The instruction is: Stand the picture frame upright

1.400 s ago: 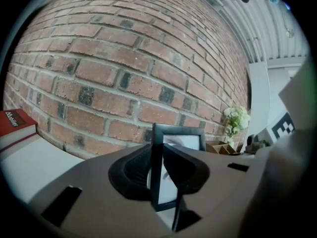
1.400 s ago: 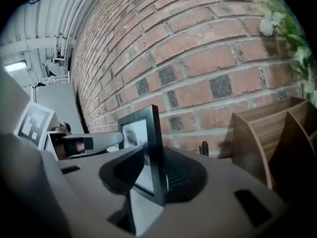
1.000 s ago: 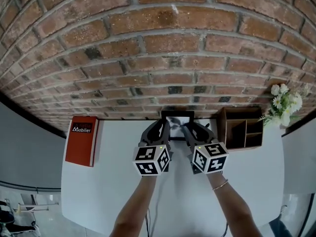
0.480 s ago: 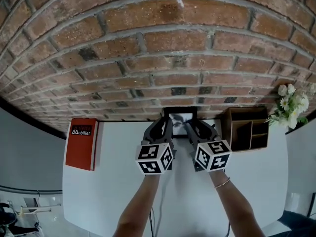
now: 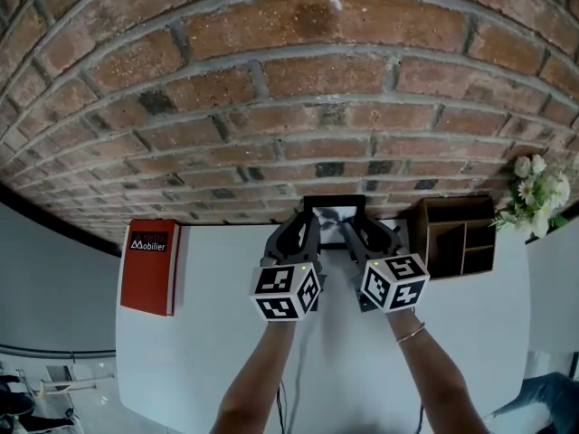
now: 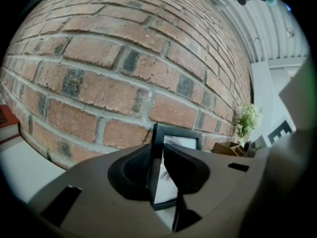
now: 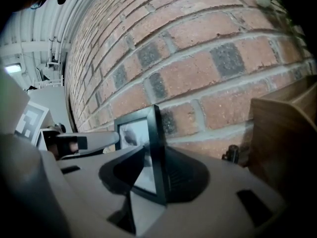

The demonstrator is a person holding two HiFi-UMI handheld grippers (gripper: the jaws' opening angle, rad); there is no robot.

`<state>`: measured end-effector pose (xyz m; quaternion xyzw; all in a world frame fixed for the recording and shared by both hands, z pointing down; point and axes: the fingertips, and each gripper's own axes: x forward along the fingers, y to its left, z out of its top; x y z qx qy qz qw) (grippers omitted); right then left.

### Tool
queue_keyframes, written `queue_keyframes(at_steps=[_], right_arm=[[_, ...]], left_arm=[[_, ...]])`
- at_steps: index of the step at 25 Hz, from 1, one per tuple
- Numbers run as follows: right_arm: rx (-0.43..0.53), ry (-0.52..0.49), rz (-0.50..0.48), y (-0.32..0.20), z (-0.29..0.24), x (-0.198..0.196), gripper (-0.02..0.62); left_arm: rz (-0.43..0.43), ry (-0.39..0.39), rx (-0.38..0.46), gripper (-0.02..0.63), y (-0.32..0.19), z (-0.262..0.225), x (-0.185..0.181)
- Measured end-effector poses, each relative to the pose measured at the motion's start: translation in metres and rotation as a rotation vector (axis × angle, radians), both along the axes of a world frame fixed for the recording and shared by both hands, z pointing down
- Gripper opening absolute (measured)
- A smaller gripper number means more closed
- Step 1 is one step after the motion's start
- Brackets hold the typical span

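Although it was already gripped at both sides a second ago, the picture frame [image 5: 334,217] is now seen a touch closer to the brick wall [image 5: 289,89]; part of that shift may be head movement. Its face is turned away from the wall. The left gripper [image 5: 306,231] is clamped on the frame's left border, with the black edge pinched between its jaws in the left gripper view. The right gripper [image 5: 355,231] is clamped on the right border, one jaw on the glass side and the other behind, nearer the wall. The frame is held near vertical just in front of the wall's foot. Contact of its bottom edge with the white table [image 5: 208,333] cannot be confirmed, nor contact of its back with the bricks. No stand leg is visible. A red book [image 5: 149,265] lies by the wall further left, a wooden organizer [image 5: 452,238] is set against the wall to the right, and flowers [image 5: 534,188] are seen beyond it. The task is judged nearly done: the frame is up, and only seating and release are left. If nothing supports the back, tipping away from the wall on release is judged possible.
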<state>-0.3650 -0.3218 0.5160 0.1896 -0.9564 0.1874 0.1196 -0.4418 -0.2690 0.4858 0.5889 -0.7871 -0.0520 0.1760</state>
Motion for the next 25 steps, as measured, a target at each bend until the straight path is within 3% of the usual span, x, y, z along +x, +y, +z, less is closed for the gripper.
queue_keyframes(at_steps=[15,25], right_arm=[[-0.011,-0.018,-0.001,0.000,0.001,0.001,0.123],[0.058,-0.009,0.044,0.001,-0.011,0.011,0.123]], left_arm=[[-0.005,0.008,0.007,0.068,0.003,-0.002,0.000],[-0.009,0.000,0.014,0.101,0.019,-0.008,0.007]])
